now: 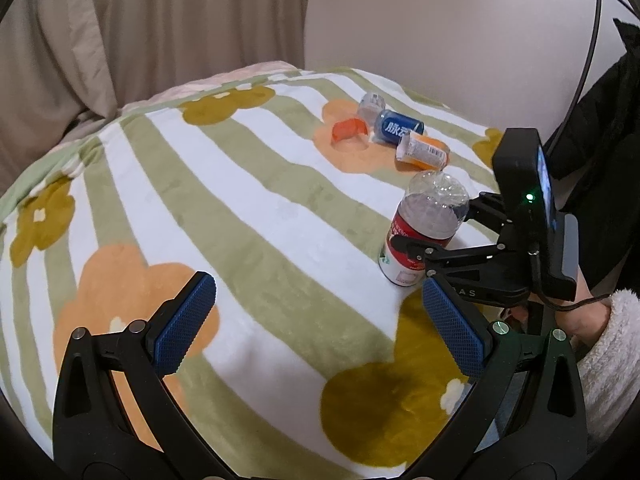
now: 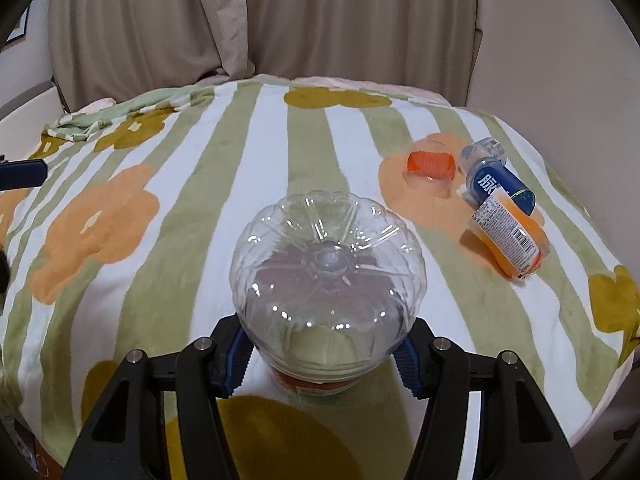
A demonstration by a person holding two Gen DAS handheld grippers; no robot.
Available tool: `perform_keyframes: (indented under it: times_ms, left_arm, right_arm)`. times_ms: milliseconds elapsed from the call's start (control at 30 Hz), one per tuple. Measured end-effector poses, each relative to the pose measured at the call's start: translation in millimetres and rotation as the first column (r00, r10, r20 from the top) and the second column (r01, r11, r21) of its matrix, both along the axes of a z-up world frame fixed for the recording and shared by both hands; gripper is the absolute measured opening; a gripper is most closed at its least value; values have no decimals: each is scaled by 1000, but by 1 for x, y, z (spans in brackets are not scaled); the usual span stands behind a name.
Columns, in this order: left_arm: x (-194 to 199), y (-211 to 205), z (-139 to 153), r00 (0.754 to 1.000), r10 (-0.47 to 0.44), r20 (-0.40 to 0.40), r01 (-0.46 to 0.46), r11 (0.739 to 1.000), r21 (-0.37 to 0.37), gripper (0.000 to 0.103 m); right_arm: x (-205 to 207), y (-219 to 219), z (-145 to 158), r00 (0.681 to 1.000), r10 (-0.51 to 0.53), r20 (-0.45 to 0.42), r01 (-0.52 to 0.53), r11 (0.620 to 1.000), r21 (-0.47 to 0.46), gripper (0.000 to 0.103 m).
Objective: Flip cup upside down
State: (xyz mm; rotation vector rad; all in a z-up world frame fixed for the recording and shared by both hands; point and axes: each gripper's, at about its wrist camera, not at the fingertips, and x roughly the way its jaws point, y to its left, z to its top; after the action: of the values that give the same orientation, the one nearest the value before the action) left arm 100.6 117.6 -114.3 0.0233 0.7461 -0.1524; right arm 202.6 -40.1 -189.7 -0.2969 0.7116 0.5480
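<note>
Nearest the right wrist camera, the right gripper [image 2: 324, 356] had its blue fingers [image 2: 236, 360] closed on the cup [image 2: 326, 276], a clear cut-off bottle bottom with a red label band. The cup stood on the striped, flowered blanket [image 2: 200, 160] with its moulded base up and its open mouth down, long axis close to upright, though the left view showed it leaning a little. It looked already inverted, so the step left was probably only to let go without tipping it on the soft cloth.

In the left view, the left gripper [image 1: 320, 320] hovered over the blanket with fingers wide apart and nothing between them; the cup [image 1: 424, 232] lay ahead of it and to the right, apart from its fingers. A hand [image 1: 584, 320] in a fluffy pale sleeve held the right tool.

Farther off to the right lay an orange cup [image 2: 431, 163], a small clear container [image 2: 486, 150], a blue-labelled container [image 2: 500, 186] and an orange-labelled one [image 2: 512, 236], on their sides. Beige curtains [image 2: 240, 20] hung beyond.
</note>
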Motion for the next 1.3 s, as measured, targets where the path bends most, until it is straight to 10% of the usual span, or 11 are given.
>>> perform_keyframes:
  times_ms: [100, 200, 833, 1300]
  left_arm:
    - [-3, 0, 2, 1000, 12, 6, -12, 1000, -6, 103]
    - [-4, -2, 5, 1000, 18, 7, -18, 1000, -13, 103]
    - [-15, -9, 32, 991, 104, 82, -104, 995, -7, 103]
    - [-63, -43, 111, 937, 158, 312, -143, 987, -71, 103]
  right_arm:
    - [6, 0, 0, 998, -11, -56, 10, 1000, -19, 59]
    - [10, -2, 0, 995, -25, -92, 22, 999, -28, 103]
    - [-13, -7, 32, 998, 14, -67, -15, 1000, -12, 103]
    - [-117, -77, 176, 969, -124, 212, 98, 986, 132, 103]
